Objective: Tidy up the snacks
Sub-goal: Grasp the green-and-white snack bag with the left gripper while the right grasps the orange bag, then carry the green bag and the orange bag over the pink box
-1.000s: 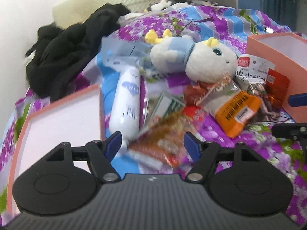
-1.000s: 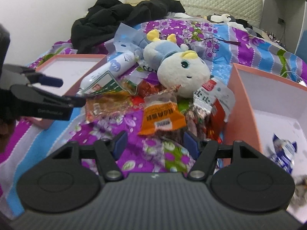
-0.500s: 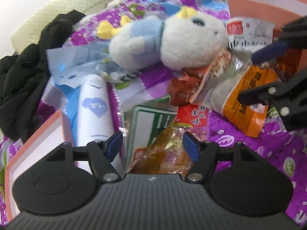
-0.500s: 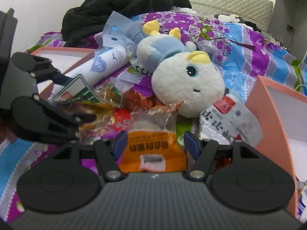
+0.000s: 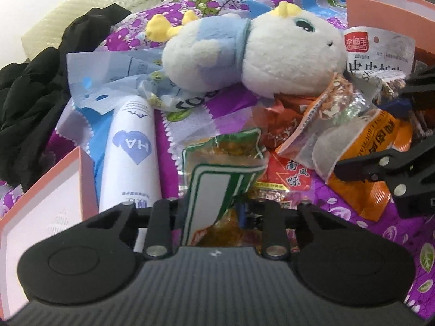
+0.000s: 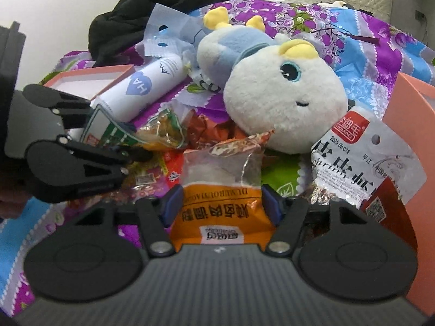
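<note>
A pile of snack packets lies on the purple flowered bedspread below a plush toy (image 5: 258, 51). My left gripper (image 5: 214, 212) is shut on a green-and-white snack packet (image 5: 217, 182) with yellowish contents; it also shows in the right wrist view (image 6: 114, 133). My right gripper (image 6: 220, 203) has its blue fingertips around an orange snack packet (image 6: 223, 214) with a clear top, touching both sides. That packet shows in the left wrist view (image 5: 375, 152). A white shrimp snack packet (image 6: 361, 157) and red packets (image 5: 288, 174) lie beside.
A white tube with a blue heart (image 5: 130, 152) lies left of the pile. An open salmon-pink box (image 5: 46, 190) sits at the left, another (image 6: 413, 125) at the right. Black clothing (image 6: 152, 11) lies behind, by the headboard.
Both grippers moved forward into the pile. The left jaws closed on the green-and-white packet. The right jaws narrowed around the orange packet.
</note>
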The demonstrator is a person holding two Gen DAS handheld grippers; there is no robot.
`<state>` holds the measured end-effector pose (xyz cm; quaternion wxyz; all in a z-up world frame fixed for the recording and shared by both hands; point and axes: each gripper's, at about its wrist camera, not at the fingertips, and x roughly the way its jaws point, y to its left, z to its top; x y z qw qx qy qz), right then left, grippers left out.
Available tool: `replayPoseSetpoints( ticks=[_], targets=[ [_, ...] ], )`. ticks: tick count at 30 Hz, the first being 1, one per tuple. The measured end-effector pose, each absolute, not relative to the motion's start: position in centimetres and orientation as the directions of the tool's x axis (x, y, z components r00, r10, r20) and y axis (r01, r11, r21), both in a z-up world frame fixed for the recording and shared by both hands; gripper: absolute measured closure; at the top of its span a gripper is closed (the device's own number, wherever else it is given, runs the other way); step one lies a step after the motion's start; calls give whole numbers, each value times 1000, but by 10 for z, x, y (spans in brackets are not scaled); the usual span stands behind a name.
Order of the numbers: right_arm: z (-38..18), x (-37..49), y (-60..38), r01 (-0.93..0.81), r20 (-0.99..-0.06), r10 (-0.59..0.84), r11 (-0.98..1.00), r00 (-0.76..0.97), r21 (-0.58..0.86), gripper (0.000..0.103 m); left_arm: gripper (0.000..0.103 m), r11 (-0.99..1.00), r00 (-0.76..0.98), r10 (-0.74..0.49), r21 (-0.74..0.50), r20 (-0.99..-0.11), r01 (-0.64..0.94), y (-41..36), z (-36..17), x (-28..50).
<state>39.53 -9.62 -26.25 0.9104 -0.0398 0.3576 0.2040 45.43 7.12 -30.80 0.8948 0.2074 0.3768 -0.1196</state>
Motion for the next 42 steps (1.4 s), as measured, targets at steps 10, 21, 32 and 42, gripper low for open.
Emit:
replayPoseSetpoints(
  ticks=[10,21,32,42],
  targets=[
    [-235,370,-99,-419,-649,358,906,671,67,58,79,919,694,-54,237,-718,315,71,-271,424],
    [-186,316,-126,-384,-608,351,920,712,82,58,79,957,718,-66,160,-693,243,51,-212,350],
    [-159,244,-151,-346,-597,337,932,727,105,58,79,987,722,-69,59,-689,150,43,-175,268],
    [-142,185,-175,-291,-579,310,948,754,129,58,80,996,708,-88,-60,-701,65,37,-156,208]
  ],
)
